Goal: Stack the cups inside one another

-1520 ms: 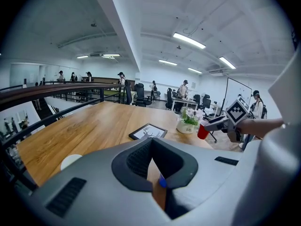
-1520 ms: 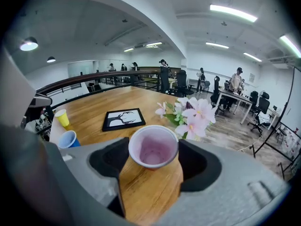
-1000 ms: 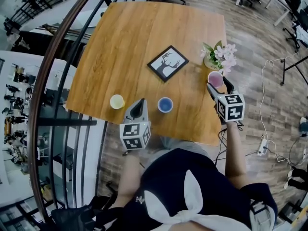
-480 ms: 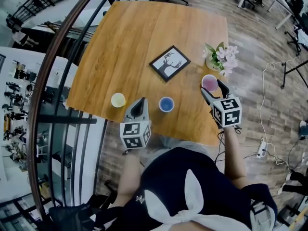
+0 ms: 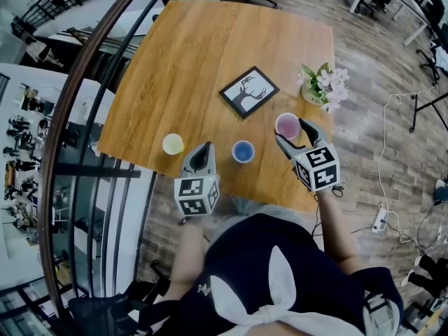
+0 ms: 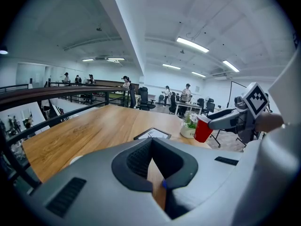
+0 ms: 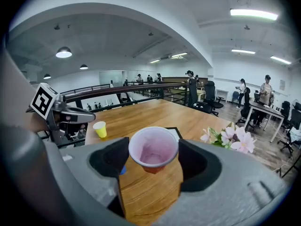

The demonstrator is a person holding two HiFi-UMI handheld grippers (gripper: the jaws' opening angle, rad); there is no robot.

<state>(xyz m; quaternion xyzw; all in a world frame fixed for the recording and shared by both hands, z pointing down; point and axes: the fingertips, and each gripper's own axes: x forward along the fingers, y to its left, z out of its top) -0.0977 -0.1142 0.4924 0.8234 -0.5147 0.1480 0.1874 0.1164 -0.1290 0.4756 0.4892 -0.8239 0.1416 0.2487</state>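
While left gripper (image 5: pixel 202 150) jaws sit clenched by the table (image 5: pixel 203 61) edge, right gripper (image 5: pixel 288 134) grasps red cup (image 5: pixel 287 124)

red cup (image 7: pixel 153 150) gripped by fingers (image 7: pixel 109 158), yellow cup (image 7: pixel 99 129)

Head camera looks steeply down on the square wooden bench (image 5: pixel 210 68); left claw (image 5: pixel 201 149) and right claw (image 5: pixel 290 131) cameras skim it low, all sharing the black-framed deer picture (image 5: pixel 249 92) near twelve o'clock.

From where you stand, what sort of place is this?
Probably an open-plan office on an upper level: black swivel office chairs beside white desks, long ceiling strip lights, and a dark curved railing edging the floor.
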